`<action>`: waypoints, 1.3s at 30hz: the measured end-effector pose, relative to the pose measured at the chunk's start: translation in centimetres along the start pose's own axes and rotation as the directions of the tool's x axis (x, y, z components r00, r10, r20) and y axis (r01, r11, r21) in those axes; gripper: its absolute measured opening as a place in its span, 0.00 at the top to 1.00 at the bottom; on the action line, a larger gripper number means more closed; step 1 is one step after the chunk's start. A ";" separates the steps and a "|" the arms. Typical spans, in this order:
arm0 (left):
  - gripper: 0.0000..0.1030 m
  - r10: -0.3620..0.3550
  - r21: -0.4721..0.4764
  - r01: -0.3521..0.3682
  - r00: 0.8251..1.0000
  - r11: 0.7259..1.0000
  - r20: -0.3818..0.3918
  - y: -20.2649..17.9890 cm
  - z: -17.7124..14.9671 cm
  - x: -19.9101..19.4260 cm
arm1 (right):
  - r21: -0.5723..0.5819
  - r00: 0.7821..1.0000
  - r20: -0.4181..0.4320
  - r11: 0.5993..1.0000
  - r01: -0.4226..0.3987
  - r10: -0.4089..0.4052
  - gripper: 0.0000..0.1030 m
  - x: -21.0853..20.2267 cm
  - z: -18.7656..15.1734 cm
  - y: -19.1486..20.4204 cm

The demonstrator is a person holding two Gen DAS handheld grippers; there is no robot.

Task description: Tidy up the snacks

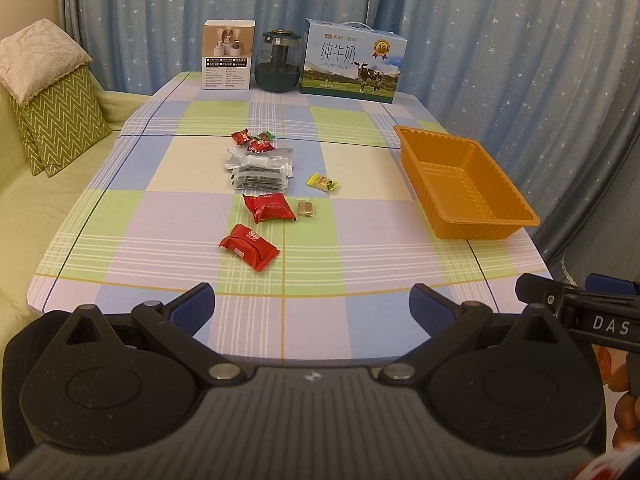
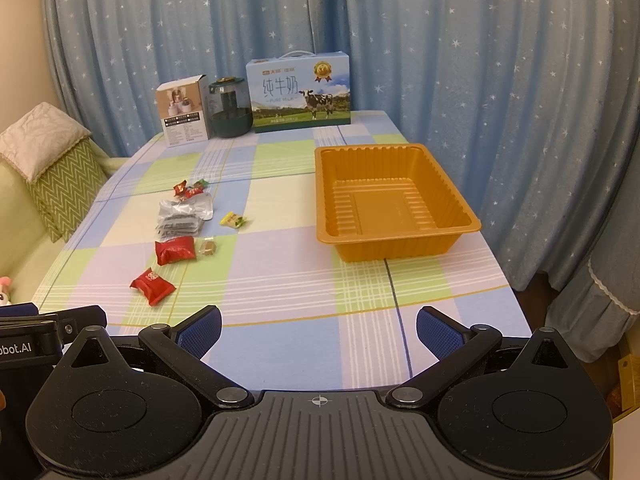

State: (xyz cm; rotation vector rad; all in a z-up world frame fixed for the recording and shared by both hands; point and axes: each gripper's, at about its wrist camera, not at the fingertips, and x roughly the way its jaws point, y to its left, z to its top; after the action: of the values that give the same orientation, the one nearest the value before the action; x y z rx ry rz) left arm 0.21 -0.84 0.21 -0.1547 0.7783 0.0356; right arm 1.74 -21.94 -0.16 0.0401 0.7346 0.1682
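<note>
Snacks lie scattered on the checked tablecloth (image 1: 360, 240): a near red packet (image 1: 248, 247), a second red packet (image 1: 269, 208), a small brown sweet (image 1: 305, 208), a yellow candy (image 1: 322, 182), silver sachets (image 1: 260, 168) and small red candies (image 1: 250, 140). An empty orange tray (image 1: 464, 184) stands at the right. My left gripper (image 1: 312, 312) hovers open over the near table edge, nothing between its fingers. In the right wrist view my right gripper (image 2: 319, 330) is open too, short of the tray (image 2: 390, 200), with the snacks (image 2: 176, 250) off to its left.
At the table's far end stand a white product box (image 1: 228, 56), a dark glass jar (image 1: 279, 62) and a blue milk carton (image 1: 354, 62). Blue starred curtains hang behind and to the right. A sofa with a green zigzag cushion (image 1: 60, 128) is on the left.
</note>
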 end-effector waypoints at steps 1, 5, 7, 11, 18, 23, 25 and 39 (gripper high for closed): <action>0.00 -0.001 0.001 0.001 1.000 1.000 0.000 0.0 0.0 0.0 | 0.000 1.000 0.000 1.000 0.000 0.000 0.00 0.0 0.0 0.0; 0.00 -0.003 0.002 0.003 1.000 1.000 0.001 -0.1 0.0 0.1 | 0.000 1.000 0.000 1.000 -0.001 0.001 0.00 0.0 0.0 0.0; 0.00 -0.004 0.001 0.004 1.000 1.000 0.000 0.0 0.0 0.1 | 0.000 1.000 0.000 1.000 -0.001 0.001 0.00 0.0 0.0 0.0; 0.00 -0.005 0.003 0.005 1.000 1.000 0.001 0.0 0.0 0.1 | 0.001 1.000 -0.001 1.000 -0.001 0.001 0.00 0.0 0.0 0.0; 0.00 -0.006 0.004 0.006 1.000 1.000 0.000 -0.1 0.0 0.1 | 0.000 1.000 0.000 1.000 -0.001 0.001 0.00 0.0 0.1 -0.1; 0.00 -0.007 0.004 0.007 1.000 1.000 0.000 -0.1 0.0 0.2 | 0.001 1.000 0.000 1.000 -0.002 0.002 0.00 0.1 -0.1 0.0; 0.00 -0.009 0.004 0.009 1.000 1.000 -0.001 -0.2 0.0 0.2 | 0.001 1.000 0.000 1.000 -0.002 0.002 0.00 0.0 -0.1 0.0; 0.00 -0.015 -0.006 0.015 1.000 1.000 -0.005 0.4 -0.1 1.0 | 0.021 1.000 0.020 1.000 -0.014 0.013 0.00 0.5 -0.1 -0.2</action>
State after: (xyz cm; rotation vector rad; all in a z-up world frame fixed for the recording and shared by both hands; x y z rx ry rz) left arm 0.78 -0.46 -0.64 -0.1666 0.7818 0.0238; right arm 2.08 -22.09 -0.61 0.0669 0.7169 0.1726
